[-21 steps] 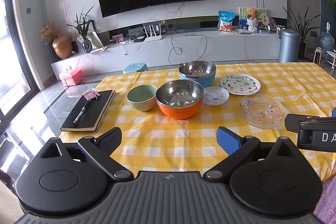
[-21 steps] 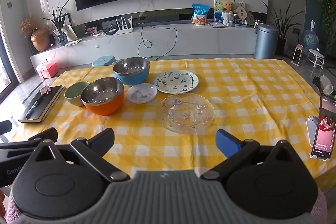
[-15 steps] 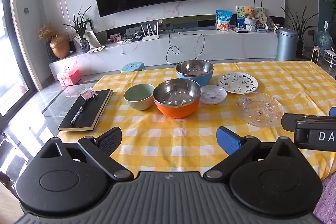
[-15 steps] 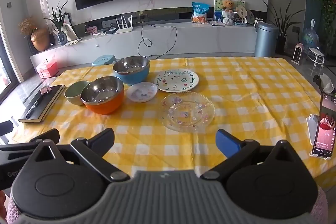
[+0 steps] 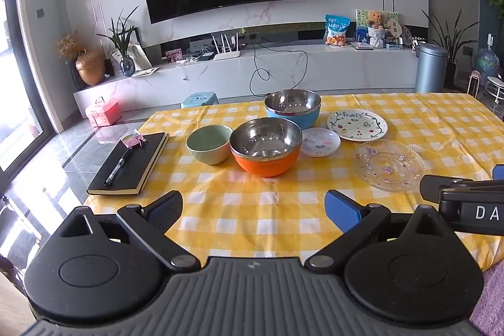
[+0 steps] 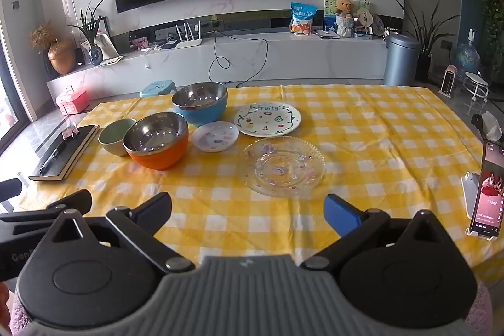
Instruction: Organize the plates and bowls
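Note:
On the yellow checked table stand a small green bowl point(image 5: 208, 144), an orange steel-lined bowl point(image 5: 265, 147) and a blue steel-lined bowl point(image 5: 293, 107). To their right lie a small white saucer point(image 5: 320, 141), a white "Fruity" plate point(image 5: 357, 125) and a clear glass plate point(image 5: 389, 164). The right wrist view shows the same set: orange bowl point(image 6: 156, 139), glass plate point(image 6: 284, 166). My left gripper point(image 5: 253, 208) is open over the near table edge, nothing between its fingers. My right gripper point(image 6: 247, 211) is open too, just short of the glass plate.
A black notebook point(image 5: 129, 162) with a pen lies at the table's left edge. A phone on a stand point(image 6: 486, 189) is at the right edge. Beyond the table are a TV wall, a low white cabinet, a blue stool point(image 5: 200, 99) and a bin point(image 5: 430, 66).
Both views have shifted slightly; the dishes sit a little lower and nearer the left in the left wrist view. Nothing on the table moved and both grippers stay open.

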Demonstrator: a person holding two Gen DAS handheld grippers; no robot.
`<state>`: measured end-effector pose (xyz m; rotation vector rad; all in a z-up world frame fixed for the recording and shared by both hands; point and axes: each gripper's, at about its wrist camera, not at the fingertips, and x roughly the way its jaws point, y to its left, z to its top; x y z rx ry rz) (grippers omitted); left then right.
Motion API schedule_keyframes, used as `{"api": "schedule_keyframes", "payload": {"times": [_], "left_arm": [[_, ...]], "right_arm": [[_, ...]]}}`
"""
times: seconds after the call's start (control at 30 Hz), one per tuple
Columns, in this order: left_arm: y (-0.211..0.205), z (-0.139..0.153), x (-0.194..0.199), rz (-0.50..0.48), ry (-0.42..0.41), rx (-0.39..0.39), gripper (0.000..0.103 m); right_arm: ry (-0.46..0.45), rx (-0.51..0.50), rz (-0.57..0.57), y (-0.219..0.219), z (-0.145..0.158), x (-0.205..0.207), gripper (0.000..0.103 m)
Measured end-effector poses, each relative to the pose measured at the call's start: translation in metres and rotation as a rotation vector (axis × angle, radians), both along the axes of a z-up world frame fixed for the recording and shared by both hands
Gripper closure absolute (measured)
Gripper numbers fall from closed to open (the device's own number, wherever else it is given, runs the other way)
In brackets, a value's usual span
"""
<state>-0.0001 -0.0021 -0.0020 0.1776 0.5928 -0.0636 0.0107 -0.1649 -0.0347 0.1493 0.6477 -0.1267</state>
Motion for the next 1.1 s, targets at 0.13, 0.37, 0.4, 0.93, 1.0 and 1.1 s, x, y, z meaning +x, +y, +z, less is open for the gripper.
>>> {"api": "schedule_keyframes", "payload": {"times": [0.13,0.37,0.4,0.93,1.0,1.1], "left_arm": [[-0.0001,-0.0004,-0.0001,0.001,0.001,0.0,0.0],[0.0003,-0.0014,0.0007,0.001,0.001,-0.001,0.0],[0.0001,-0.001,0.0007,0.002,0.002,-0.001,0.0],[-0.0009,-0.0074,0.0017,0.001,0.007,-0.004,0.0],[-0.0008,-0.0076,0.0018,0.0,0.008,-0.005,0.0],[-0.0012,-0.0082,0.0011,0.001,0.008,-0.005,0.0]], "right_arm": [[0.0,0.0,0.0,0.0,-0.0003,0.0004,0.003],[0.0,0.0,0.0,0.0,-0.0004,0.0007,0.003],[0.001,0.0,0.001,-0.0001,-0.0004,0.0007,0.003],[0.004,0.005,0.001,0.0008,-0.0008,0.0006,0.003],[0.004,0.005,-0.001,0.0007,-0.0011,0.0005,0.003],[0.004,0.006,0.0,0.0009,-0.0013,0.0005,0.003]]}}
